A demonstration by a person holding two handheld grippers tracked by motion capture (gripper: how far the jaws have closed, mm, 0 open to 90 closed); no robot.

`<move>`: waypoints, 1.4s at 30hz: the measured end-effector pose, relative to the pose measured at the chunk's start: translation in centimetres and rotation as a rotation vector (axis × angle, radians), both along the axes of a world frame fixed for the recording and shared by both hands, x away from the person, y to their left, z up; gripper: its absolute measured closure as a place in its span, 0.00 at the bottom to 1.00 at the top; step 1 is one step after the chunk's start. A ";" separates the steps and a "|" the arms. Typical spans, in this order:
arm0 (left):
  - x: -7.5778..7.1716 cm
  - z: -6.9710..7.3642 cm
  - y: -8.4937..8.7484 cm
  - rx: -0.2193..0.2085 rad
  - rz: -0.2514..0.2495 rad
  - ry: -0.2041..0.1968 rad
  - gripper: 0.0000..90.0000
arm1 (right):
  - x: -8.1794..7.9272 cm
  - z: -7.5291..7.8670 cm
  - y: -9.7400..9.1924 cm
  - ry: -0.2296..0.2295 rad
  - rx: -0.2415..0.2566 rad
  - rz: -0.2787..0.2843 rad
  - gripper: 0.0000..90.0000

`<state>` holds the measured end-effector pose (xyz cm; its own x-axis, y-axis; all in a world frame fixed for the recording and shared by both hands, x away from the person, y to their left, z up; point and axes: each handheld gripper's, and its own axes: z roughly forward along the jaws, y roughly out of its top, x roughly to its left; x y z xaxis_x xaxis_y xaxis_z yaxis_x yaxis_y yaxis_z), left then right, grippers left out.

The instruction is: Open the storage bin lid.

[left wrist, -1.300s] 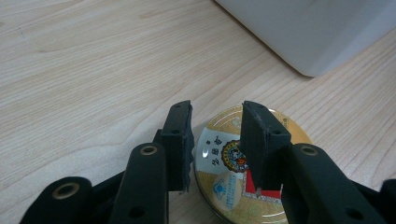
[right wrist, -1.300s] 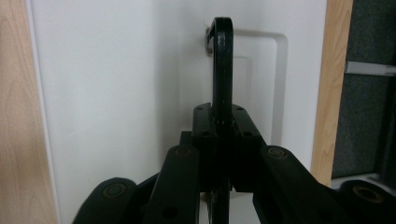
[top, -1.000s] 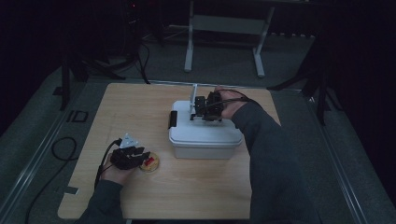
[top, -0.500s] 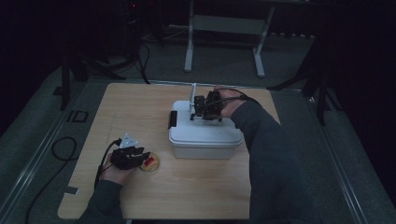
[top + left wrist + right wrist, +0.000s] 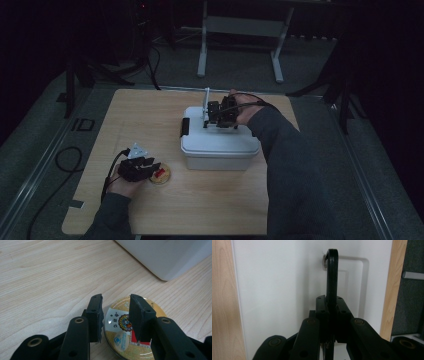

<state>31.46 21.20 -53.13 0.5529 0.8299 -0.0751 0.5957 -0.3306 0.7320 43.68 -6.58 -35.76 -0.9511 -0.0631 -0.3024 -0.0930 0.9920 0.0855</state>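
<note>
Right tool (image 5: 220,114) is clenched on the thin black handle (image 5: 332,277) of the white plastic lidded box (image 5: 220,145), which sits at the middle of the pale wooden bench (image 5: 210,210). Left tool (image 5: 150,167), at eight o'clock from the box near the bench's front, has its jaws parted over a round gold tin (image 5: 125,327) with a printed label; whether the pads press it I cannot tell.

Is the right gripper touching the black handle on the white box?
Touching. In the right gripper view, the right gripper is shut on the black handle of the white box, its pads pressed on both sides.
</note>
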 end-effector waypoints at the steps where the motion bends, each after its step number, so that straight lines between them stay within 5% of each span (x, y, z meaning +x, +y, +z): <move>1: 0.0 0.0 0.0 0.000 0.000 0.000 0.70 | 0.0 0.1 0.0 -0.001 0.003 0.001 0.94; 42: -0.1 0.1 0.1 -0.004 0.004 -0.007 0.70 | -0.3 2.2 -1.9 -0.031 0.036 -0.024 0.94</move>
<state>31.38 21.28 -53.03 0.5498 0.8319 -0.0750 0.5921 -0.3248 0.7376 43.37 -8.43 -33.57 -0.9425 -0.0290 -0.3330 -0.0723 0.9903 0.1184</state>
